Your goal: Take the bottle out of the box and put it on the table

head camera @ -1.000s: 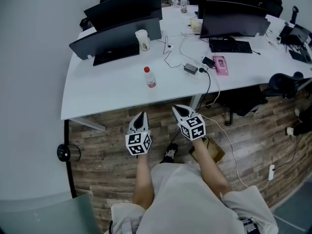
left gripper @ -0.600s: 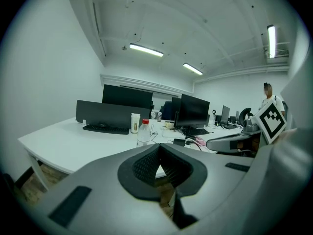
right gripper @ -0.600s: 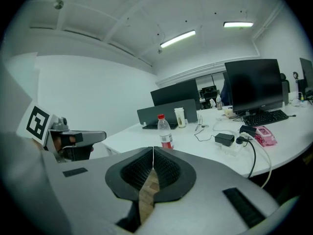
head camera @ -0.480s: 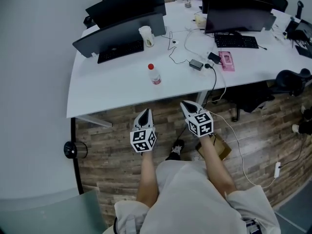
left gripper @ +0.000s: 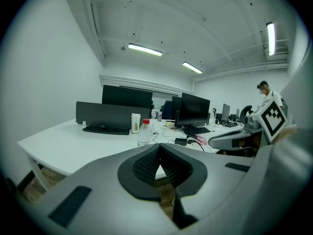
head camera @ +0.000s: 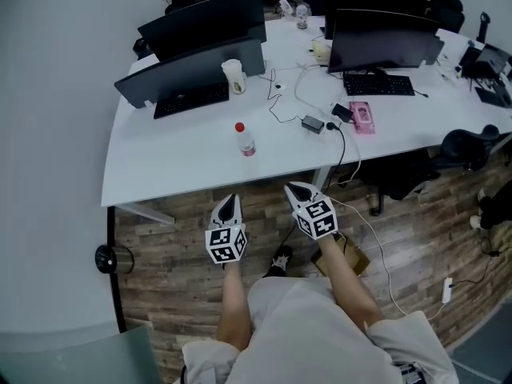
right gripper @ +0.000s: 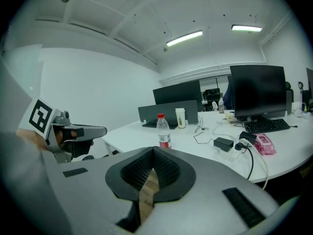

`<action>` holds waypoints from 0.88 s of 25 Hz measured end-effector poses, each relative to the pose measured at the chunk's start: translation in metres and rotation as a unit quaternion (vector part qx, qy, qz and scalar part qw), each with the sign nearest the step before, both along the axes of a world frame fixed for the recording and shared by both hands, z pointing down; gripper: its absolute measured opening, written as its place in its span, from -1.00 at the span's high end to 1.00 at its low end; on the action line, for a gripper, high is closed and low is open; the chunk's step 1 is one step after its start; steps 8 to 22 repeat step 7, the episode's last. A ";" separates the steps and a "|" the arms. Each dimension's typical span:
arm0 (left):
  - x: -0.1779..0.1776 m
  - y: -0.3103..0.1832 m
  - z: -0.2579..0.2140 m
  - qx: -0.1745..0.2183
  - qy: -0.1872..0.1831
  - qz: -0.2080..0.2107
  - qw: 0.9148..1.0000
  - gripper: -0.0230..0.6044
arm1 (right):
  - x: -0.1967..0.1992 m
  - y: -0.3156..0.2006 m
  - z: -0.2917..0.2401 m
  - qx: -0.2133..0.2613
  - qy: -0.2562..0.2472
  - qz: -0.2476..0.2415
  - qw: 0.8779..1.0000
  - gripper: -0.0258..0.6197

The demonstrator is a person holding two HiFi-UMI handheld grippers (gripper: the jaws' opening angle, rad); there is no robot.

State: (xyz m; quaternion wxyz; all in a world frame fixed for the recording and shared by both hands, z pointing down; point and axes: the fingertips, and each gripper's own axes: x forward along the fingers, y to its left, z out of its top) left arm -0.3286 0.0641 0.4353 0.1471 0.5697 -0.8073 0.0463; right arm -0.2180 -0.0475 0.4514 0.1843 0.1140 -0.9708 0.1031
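Sitting on the white table (head camera: 176, 162), the bottle (head camera: 245, 140) is well ahead of both grippers, roughly between their lines of aim. Both are short of the table edge, over the wood floor (head camera: 176, 246). Left gripper (head camera: 230, 201): jaws fully together, nothing between the pads, touching nothing. Right gripper (head camera: 294, 189): same, closed on itself, empty. Bottle stands upright, long axis vertical, red cap on top.

Head camera looks steeply down on the table (head camera: 172, 162); both gripper cameras face it low from nearby, sharing the bottle (left gripper: 144, 132).
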 end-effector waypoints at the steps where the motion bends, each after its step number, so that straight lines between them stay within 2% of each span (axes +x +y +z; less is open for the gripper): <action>1: 0.001 0.000 0.001 -0.006 -0.007 0.005 1.000 0.89 | -0.001 0.001 0.001 -0.005 0.000 -0.001 1.000 0.80; 3: 0.001 -0.006 0.002 -0.014 -0.015 0.014 1.000 0.88 | -0.006 -0.003 0.000 -0.010 -0.001 -0.001 1.000 0.80; 7: 0.001 -0.022 0.004 0.001 0.010 0.020 1.000 0.89 | -0.017 -0.020 -0.004 -0.003 0.001 -0.001 1.000 0.80; 22: 0.001 -0.022 0.004 0.001 0.010 0.020 1.000 0.89 | -0.017 -0.020 -0.004 -0.003 0.001 -0.001 1.000 0.80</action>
